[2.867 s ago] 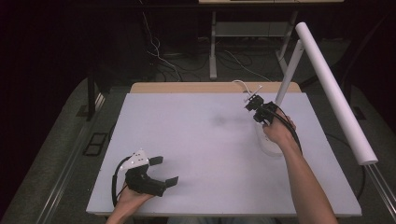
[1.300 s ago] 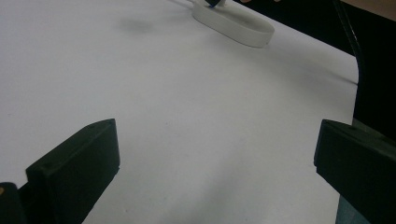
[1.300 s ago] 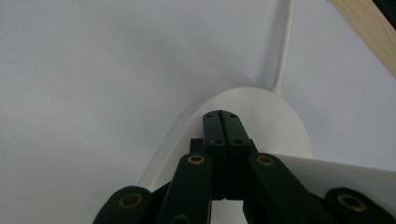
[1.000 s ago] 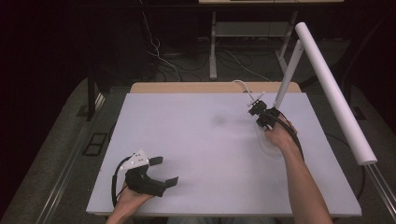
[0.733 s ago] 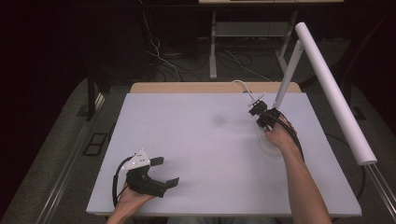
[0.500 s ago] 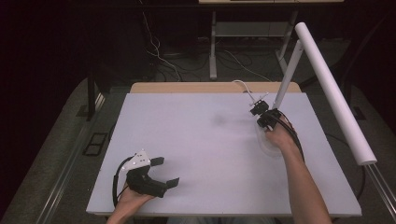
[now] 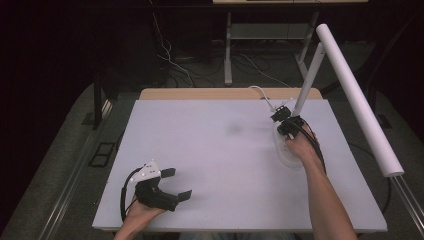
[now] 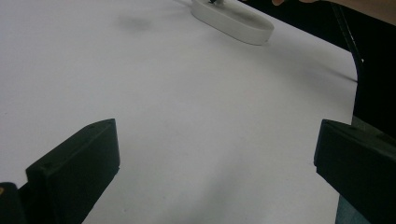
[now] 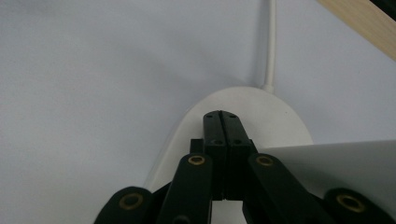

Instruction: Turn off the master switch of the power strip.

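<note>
A white desk lamp stands on the right half of the white table [image 7: 215, 150]. Its oval base [image 7: 286, 155] lies flat, a thin arm [image 7: 307, 80] slants up from it, and a long tube head [image 7: 357, 100] runs along the right side. My right gripper [image 7: 278, 116] is shut with nothing between its jaws. In the right gripper view its tips [image 9: 221, 114] sit just over the base [image 9: 280, 121]. My left gripper [image 7: 179, 183] rests open near the front left edge. The left gripper view has its jaws wide apart [image 8: 215, 158], with the base [image 8: 233, 25] far off.
A white cable [image 9: 271, 42] runs from the lamp base toward the table's wooden back edge [image 7: 225, 93]. Behind the table are dark floor, cables and a desk frame [image 7: 229, 45].
My right gripper has drifted slightly to the right over the lamp base and stays shut. The left gripper has not moved.
</note>
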{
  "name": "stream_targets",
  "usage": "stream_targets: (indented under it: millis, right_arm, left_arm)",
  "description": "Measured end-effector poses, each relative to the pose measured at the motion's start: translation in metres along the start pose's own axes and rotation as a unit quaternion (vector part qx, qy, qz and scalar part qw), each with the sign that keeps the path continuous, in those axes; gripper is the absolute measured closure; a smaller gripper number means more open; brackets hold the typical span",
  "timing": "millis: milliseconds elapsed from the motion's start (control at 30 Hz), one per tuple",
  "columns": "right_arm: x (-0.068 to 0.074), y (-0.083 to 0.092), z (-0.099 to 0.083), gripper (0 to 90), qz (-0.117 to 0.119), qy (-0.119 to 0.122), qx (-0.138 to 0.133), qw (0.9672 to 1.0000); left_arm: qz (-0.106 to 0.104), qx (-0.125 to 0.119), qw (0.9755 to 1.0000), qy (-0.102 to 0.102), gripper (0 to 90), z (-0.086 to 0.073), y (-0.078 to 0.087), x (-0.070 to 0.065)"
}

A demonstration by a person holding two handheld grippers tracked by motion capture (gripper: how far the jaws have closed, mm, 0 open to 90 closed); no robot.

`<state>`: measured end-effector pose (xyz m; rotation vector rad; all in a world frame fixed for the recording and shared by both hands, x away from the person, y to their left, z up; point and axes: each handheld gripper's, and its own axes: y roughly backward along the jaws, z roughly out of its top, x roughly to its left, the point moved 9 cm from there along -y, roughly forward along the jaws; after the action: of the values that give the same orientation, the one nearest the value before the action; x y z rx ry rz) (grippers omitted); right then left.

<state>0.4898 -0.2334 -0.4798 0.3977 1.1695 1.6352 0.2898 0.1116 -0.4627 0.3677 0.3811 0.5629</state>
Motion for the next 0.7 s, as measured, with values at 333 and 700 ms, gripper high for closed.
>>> stream_targets:
  millis: [333,700]
  right_arm:
    - [-0.001,0.014,0.009,89.4,-0.001,0.001,-0.040,0.9992]
    - [0.014,0.036,0.018,89.2,0.037,-0.005,-0.086,0.9956]
  left_arm:
    - [0.000,-0.001,1.0000,0.000,0.0,0.000,0.001,0.000]
    - [0.000,-0.002,1.0000,-0.001,0.0,0.001,0.001,0.000]
